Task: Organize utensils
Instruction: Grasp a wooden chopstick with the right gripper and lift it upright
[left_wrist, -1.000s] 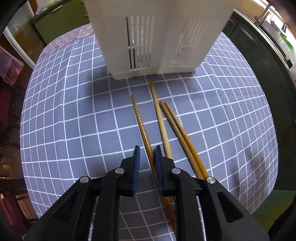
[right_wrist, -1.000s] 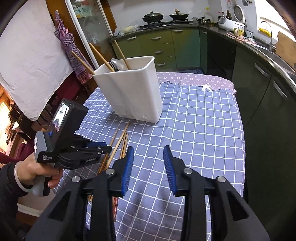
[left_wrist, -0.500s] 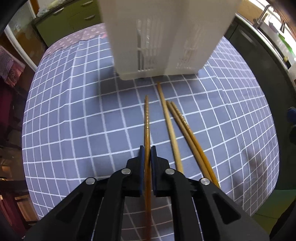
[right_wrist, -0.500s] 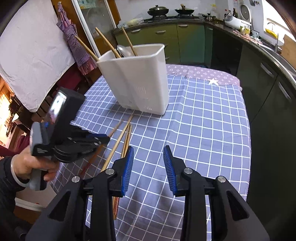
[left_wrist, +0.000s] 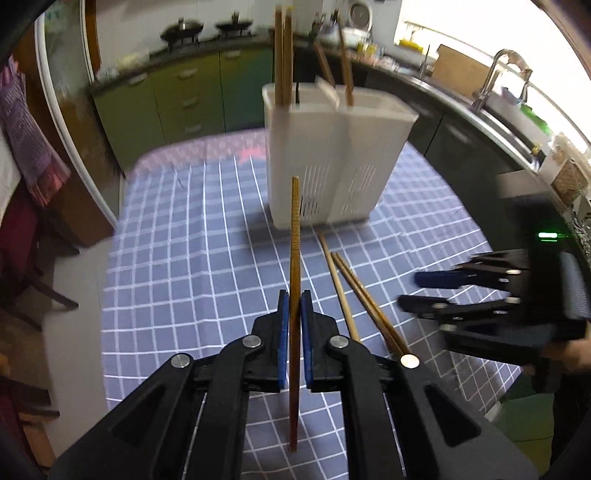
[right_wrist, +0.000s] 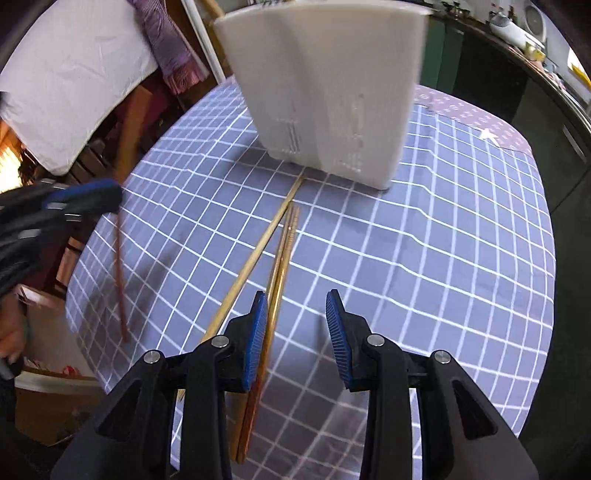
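My left gripper (left_wrist: 291, 310) is shut on a brown wooden chopstick (left_wrist: 294, 236) and holds it off the cloth, its tip pointing toward the white slotted utensil holder (left_wrist: 332, 158). The holder has several chopsticks (left_wrist: 282, 55) standing in it. Three more chopsticks (left_wrist: 351, 291) lie on the checked cloth to the right. In the right wrist view my right gripper (right_wrist: 297, 328) is open low over these chopsticks (right_wrist: 277, 258), with the holder (right_wrist: 325, 92) beyond. The left gripper (right_wrist: 74, 199) with its held chopstick (right_wrist: 119, 273) shows at the left.
The table carries a blue-grey checked cloth (left_wrist: 192, 266). A dark counter with a sink and tap (left_wrist: 506, 74) runs along the right. Green cabinets (left_wrist: 192, 92) stand behind the table. A chair and hanging cloths (left_wrist: 29, 155) are at the left.
My left gripper closed on one chopstick and lifted it off the cloth, tilting up toward the holder. My right gripper moved down and forward over the remaining chopsticks.
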